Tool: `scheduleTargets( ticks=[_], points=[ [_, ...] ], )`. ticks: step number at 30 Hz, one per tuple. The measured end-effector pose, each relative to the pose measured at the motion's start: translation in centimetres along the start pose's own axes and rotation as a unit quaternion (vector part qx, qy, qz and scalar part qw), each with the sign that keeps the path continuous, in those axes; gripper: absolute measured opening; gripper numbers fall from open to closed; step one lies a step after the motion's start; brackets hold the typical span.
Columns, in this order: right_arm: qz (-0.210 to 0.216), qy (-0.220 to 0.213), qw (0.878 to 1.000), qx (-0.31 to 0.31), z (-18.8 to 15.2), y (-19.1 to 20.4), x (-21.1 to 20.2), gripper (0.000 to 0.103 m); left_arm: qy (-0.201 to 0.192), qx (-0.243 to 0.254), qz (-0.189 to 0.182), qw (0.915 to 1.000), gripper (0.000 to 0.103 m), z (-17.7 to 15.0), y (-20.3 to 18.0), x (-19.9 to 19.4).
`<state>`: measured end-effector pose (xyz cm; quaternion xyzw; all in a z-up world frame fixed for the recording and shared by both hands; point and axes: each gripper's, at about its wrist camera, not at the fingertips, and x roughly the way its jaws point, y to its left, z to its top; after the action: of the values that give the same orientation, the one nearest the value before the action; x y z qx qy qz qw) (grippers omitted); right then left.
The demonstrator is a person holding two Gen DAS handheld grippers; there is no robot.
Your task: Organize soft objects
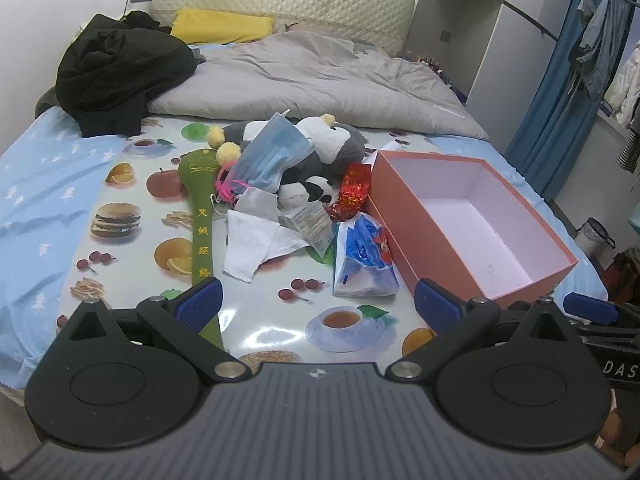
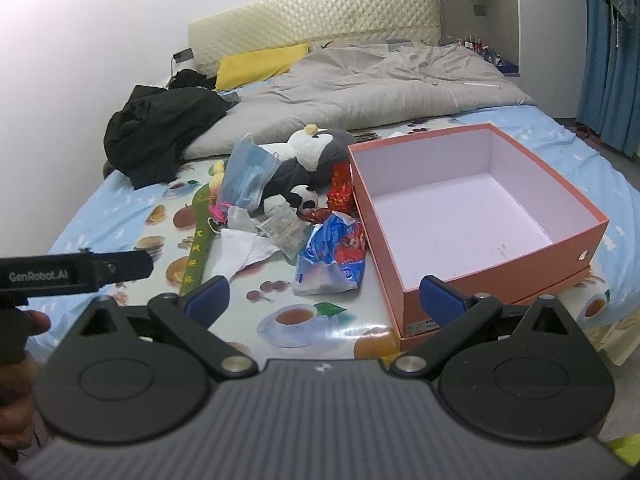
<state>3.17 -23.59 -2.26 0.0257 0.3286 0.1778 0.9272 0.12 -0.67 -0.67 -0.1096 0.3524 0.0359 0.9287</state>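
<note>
A heap of soft things lies on the fruit-print mat (image 1: pixel 132 248) (image 2: pixel 340 320): a grey and white plush penguin (image 1: pixel 340 142) (image 2: pixel 320 142), a small panda plush (image 1: pixel 308 192) (image 2: pixel 304 196), blue face masks (image 1: pixel 272 152) (image 2: pixel 248 176), a long green fabric mallet (image 1: pixel 200 208) (image 2: pixel 198 236), white tissue (image 1: pixel 248 240) (image 2: pixel 240 248), a blue snack bag (image 1: pixel 364 260) (image 2: pixel 332 256) and red packets (image 1: pixel 354 188) (image 2: pixel 340 188). An open orange box (image 1: pixel 400 208) (image 2: pixel 380 240) stands empty to the right. My left gripper (image 1: pixel 318 308) and right gripper (image 2: pixel 326 300) hover open near the mat's front edge, holding nothing.
A grey duvet (image 1: pixel 304 80) (image 2: pixel 360 88), black clothes (image 1: pixel 116 68) (image 2: pixel 160 132) and a yellow pillow (image 1: pixel 220 26) (image 2: pixel 260 62) lie further back on the bed. Blue curtains (image 1: pixel 560 100) (image 2: pixel 612 52) hang at the right. The other gripper's body (image 2: pixel 72 272) shows at left.
</note>
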Motion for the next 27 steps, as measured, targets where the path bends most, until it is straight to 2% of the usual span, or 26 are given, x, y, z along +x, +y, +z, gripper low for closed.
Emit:
scheduleTargets(
  ticks=[13, 19, 27],
  points=[
    [0.006, -0.004, 1.0, 0.008, -0.1, -0.4, -0.2, 0.103, 0.004, 0.002, 0.002, 1.0, 0.103, -0.2, 0.3, 0.2],
    [0.006, 0.009, 1.0, 0.014, -0.4, -0.4, 0.2, 0.103, 0.006, 0.003, 0.004, 1.0, 0.103, -0.6, 0.5, 0.5],
    [0.02, 0.006, 1.0, 0.009, -0.6, -0.1, 0.6, 0.103, 0.003, 0.03, 0.002, 0.9995, 0.103, -1.1, -0.4, 1.1]
  ],
)
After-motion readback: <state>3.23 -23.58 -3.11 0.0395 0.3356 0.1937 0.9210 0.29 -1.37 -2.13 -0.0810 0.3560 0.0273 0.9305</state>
